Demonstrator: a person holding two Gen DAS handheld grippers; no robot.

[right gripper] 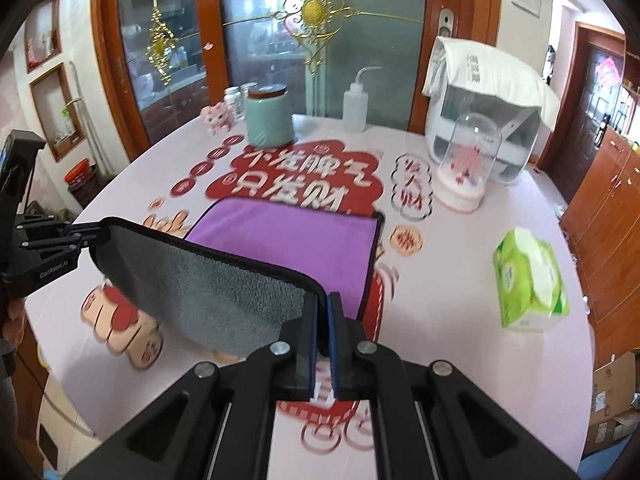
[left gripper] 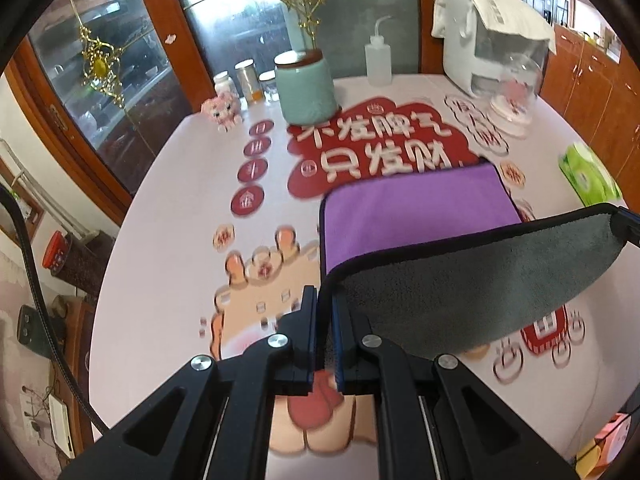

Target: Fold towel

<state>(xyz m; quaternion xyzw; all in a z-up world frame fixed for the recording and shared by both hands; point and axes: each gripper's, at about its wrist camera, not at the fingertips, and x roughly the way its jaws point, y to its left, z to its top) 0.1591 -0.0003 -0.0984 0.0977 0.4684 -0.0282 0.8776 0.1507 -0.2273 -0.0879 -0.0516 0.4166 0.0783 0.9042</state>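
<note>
The bench [right gripper: 460, 264], under a pink printed cover, carries the towel [right gripper: 288, 240] near its middle, purple face up. The towel's near edge is lifted off the bench, grey underside showing. The left gripper [left gripper: 324, 320] and right gripper [right gripper: 323, 320] each have their fingers pinching one lifted corner. A green tissue pack [right gripper: 528, 280] lies toward the right edge.

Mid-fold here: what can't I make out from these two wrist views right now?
- Towel near part: left wrist view, the lifted grey flap covers it and the tablecloth below.
- Right gripper: left wrist view, cut off by the frame edge.
- Left gripper grip: right wrist view, too small to judge.
- Tissue pack print: right wrist view, blurred.
</note>
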